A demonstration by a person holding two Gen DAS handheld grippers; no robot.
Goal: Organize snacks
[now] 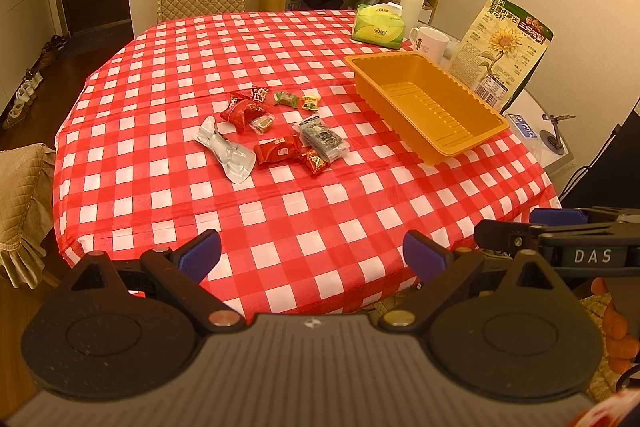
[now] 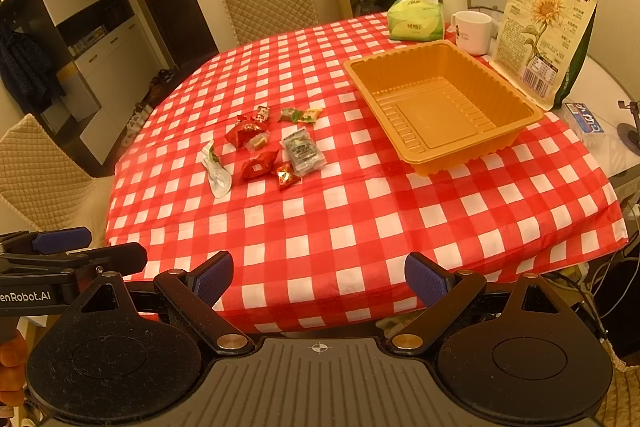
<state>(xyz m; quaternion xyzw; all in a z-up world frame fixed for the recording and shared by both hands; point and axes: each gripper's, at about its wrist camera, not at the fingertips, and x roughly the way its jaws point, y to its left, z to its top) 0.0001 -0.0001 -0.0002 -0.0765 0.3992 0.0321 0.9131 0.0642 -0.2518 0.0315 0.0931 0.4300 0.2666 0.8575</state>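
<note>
While both grippers, left [image 1: 312, 255] and right [image 2: 319, 279], hang wide open and empty, the snacks [image 1: 276, 135] lie beside the tray [image 1: 424, 107], seemingly awaiting loading.

Checked tablecloth [image 2: 360, 219]: thin cloth or plastic sheet, matt, creased. Orange tray [image 2: 440, 107] on it: moulded plastic, ribbed floor, semi-gloss. Snack packets [image 2: 276, 147] left of tray: glossy foil/film, crinkled. Sunflower-seed bag [image 2: 548, 31] behind tray: printed film, slight sheen. Mug [image 2: 474, 31] beside bag: glazed ceramic. Gripper bodies: matt black plastic; pads [image 2: 424, 281] blue, textured.
</note>
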